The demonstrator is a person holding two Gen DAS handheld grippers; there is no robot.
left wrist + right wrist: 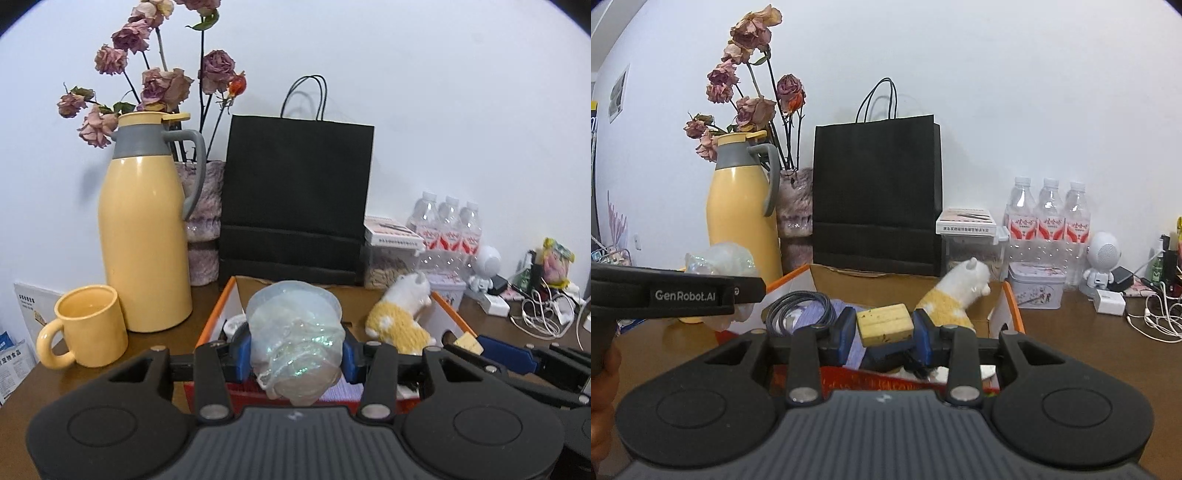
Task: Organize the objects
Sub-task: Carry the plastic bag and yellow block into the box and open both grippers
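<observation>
The left gripper (297,360) is clamped on a crumpled clear plastic cup (295,332), its blue pads pressing the cup's sides, held above the open cardboard box (218,314) with the orange rim. The right gripper (884,330) is clenched on a small yellow wooden block (885,323), also above the box. Down in the box lie a coiled dark cable (801,306), some lilac cloth (846,347) and a knitted white-and-yellow toy animal (955,295) leaning on the far right wall.

Judging by this, the sorting is under way: two items are in hand and not yet set down, while several remain in the box. Where each belongs is not evident.

Beyond stand a yellow mug (83,326), a yellow thermos jug (144,229), a black paper bag (295,199) and water bottles (1049,218).

The box floor is largely hidden by the grippers' bodies, and red printing at its near edge is unreadable.
</observation>
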